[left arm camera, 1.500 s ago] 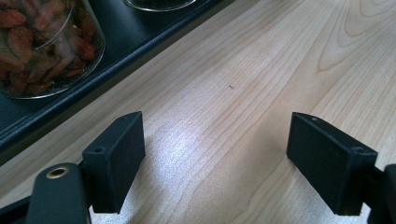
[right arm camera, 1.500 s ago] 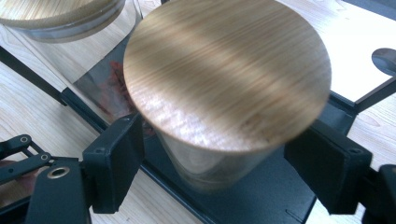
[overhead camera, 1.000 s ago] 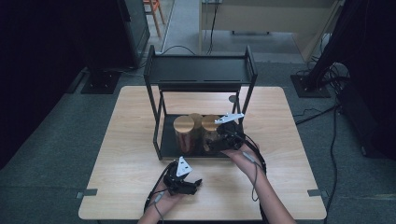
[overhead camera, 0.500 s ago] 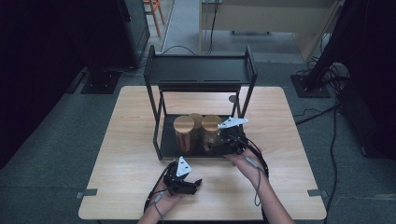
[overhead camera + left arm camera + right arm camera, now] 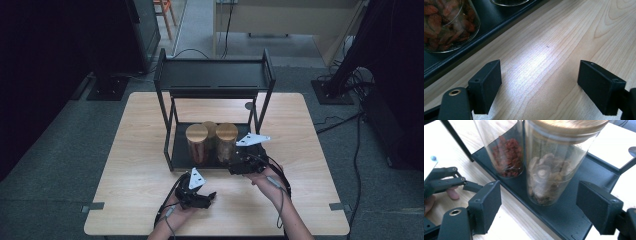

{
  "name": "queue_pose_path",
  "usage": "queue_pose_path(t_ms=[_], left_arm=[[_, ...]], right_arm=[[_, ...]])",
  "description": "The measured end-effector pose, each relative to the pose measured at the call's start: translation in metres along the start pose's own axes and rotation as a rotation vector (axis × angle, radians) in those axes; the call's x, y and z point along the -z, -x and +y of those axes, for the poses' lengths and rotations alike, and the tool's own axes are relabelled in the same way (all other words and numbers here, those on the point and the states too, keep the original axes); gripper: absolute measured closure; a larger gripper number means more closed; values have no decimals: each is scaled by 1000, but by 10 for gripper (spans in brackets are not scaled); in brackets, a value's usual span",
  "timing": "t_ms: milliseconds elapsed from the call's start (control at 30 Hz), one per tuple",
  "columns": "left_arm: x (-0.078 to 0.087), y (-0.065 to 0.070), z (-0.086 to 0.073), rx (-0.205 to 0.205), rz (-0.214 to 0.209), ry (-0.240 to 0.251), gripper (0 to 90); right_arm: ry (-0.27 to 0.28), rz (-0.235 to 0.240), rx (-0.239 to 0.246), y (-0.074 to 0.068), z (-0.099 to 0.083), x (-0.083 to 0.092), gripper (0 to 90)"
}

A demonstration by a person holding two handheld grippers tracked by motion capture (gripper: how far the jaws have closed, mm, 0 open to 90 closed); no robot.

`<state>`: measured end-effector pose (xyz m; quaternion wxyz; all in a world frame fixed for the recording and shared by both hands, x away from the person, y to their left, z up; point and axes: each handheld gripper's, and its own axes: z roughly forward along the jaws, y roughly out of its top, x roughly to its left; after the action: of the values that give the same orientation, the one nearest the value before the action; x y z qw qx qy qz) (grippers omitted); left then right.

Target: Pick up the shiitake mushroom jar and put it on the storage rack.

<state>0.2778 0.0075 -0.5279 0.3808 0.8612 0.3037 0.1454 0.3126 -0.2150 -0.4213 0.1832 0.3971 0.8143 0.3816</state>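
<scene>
While lined up on right jar (image 5: pixel 551 167), centre frame on rack (image 5: pixel 584 225) bottom shelf: right gripper (image 5: pixel 539 205) wide apart, nothing grasped yet. Left gripper (image 5: pixel 540 82) also apart, idle over table (image 5: pixel 564 37). Grasp and lift left to do.

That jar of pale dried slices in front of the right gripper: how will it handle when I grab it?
The jar looks like smooth glass, so probably slippery and breakable. It stands tall and narrow under a wooden lid, so a high push may tip it. Its contents look dry and loose, likely light.
</scene>
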Motion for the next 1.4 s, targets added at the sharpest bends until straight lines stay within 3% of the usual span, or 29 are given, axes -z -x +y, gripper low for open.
queue_pose_path(t_ms=[1033,1400], left_arm=[[0,0,0,0,0,-2,198],[0,0,0,6,3,-2,198]], right_arm=[[86,74,13,-3,-37,2,204],[90,87,17,-2,-48,1,204]])
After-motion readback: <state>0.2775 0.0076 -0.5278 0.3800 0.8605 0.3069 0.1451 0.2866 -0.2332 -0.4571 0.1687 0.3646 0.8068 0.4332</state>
